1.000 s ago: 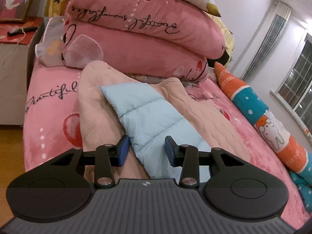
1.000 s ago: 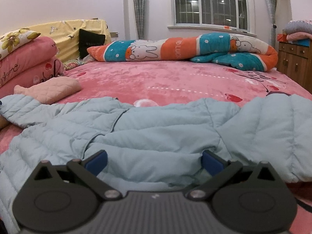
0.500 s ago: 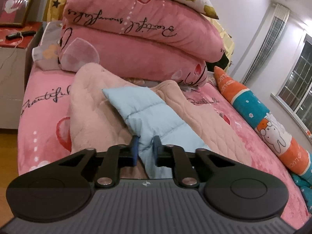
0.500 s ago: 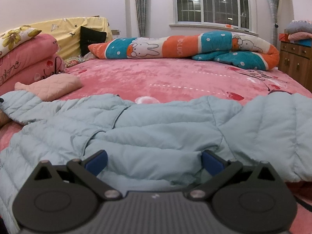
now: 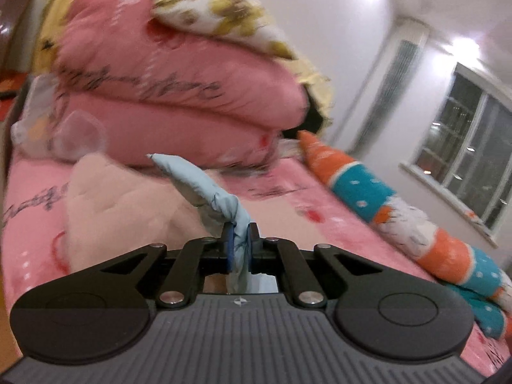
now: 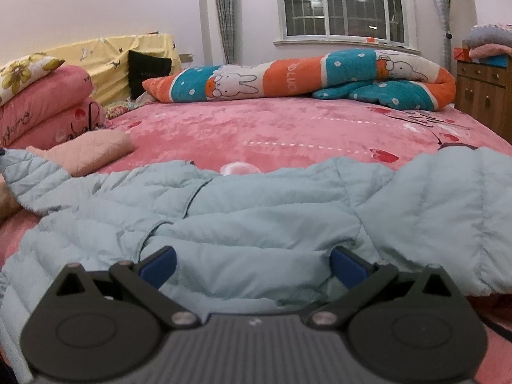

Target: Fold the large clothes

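Two views, one moment. Left wrist view: left gripper [image 5: 239, 244] is closed on the sleeve [image 5: 204, 188] of the jacket, blue pads [image 5: 228, 246] pinching the pale blue fabric between them. The sleeve runs up and away from the jaws to its cuff end, lifted clear of the peach quilt [image 5: 118, 211] lying under it. Behind stands a stack of pink pillows [image 5: 179, 96] with a floral one on top; picture is motion-blurred, so the lettering on them cannot be read. To the right, the rabbit-print bolster [image 5: 384, 208] lies along the bed [image 5: 288, 214] toward the window [image 5: 473, 147]. The jacket body does not show in this view.

Right wrist view: sharp. Jacket [image 6: 256, 217] lies spread flat across the near side of the bed [image 6: 288, 128], sleeves out to both sides. Right gripper [image 6: 254, 264] sits low over the jacket's near edge with its jaws wide apart; fabric lies between the blue pads [image 6: 160, 264], but they do not press on it. The left sleeve [image 6: 35, 176] rises at the far left edge of the frame beside the quilt [image 6: 92, 152]; the left gripper itself is out of this view. Only this view shows the bolster's [image 6: 288, 76] full length, the yellow cover [image 6: 112, 54] at the headboard and the wooden dresser [image 6: 483, 96] at right.
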The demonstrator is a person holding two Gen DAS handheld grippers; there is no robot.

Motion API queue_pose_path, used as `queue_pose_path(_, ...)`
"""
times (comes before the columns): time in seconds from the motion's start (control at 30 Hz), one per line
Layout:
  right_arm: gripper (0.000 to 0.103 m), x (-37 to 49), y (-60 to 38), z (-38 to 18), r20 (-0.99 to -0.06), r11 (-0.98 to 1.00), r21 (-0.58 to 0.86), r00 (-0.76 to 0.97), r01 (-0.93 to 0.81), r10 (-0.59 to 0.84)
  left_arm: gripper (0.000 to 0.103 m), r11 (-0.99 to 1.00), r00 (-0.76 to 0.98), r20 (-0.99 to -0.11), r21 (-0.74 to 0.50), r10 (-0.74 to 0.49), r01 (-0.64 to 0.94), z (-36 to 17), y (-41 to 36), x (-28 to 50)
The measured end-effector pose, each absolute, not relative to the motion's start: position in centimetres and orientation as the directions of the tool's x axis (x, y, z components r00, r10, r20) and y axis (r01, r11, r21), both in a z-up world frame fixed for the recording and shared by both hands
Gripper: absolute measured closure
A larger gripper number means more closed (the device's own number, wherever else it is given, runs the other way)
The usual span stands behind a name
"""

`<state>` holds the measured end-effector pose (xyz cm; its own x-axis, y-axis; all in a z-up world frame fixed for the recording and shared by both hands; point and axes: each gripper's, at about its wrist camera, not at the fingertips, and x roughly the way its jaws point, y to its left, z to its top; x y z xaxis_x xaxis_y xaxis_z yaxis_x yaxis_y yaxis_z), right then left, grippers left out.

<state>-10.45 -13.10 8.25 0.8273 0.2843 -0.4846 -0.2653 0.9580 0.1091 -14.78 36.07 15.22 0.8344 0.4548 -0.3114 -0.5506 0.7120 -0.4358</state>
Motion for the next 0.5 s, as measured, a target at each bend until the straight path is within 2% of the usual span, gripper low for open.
queue_pose_path(0.27,0.001,-10.7,-14.3,9.4,-0.436,0.962,0.134,0.857,-0.238,0.273,0.1,0.862,0.936,-0.209,-0.371,0.285,-0.345,19.7,28.1,-13.4)
queue_pose_path(0.5,0.001,-10.6,-17.4,10.4,-0.39,0.965,0.232,0.897,-0.122,0.207,0.1,0.944,0.976,-0.214,-0.307,0.052,-0.117,20.3,17.9,-12.1)
